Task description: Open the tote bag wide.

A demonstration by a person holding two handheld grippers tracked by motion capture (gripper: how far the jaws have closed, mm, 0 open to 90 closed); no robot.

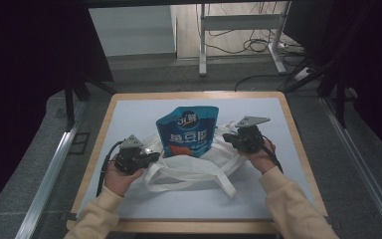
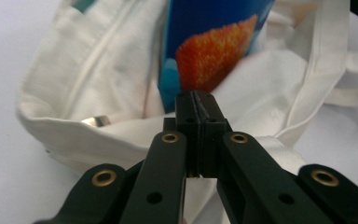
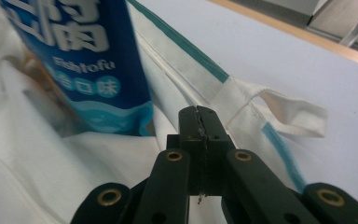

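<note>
Snack pouch (image 1: 189, 130) half sunk in cloth bag (image 1: 194, 167), lower part hidden, both grippers clamped shut, empty.

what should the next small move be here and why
Probably push the blue snack pouch deeper into the white cloth bag. It stands half out of the bag's mouth, and both the left gripper and right gripper are shut with nothing visibly between the jaws, beside the bag's rim.

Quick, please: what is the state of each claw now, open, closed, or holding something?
Left claw: closed, nothing visibly held, tips at the white tote bag.
Right claw: closed, nothing visibly held, beside the blue snack pouch.
</note>
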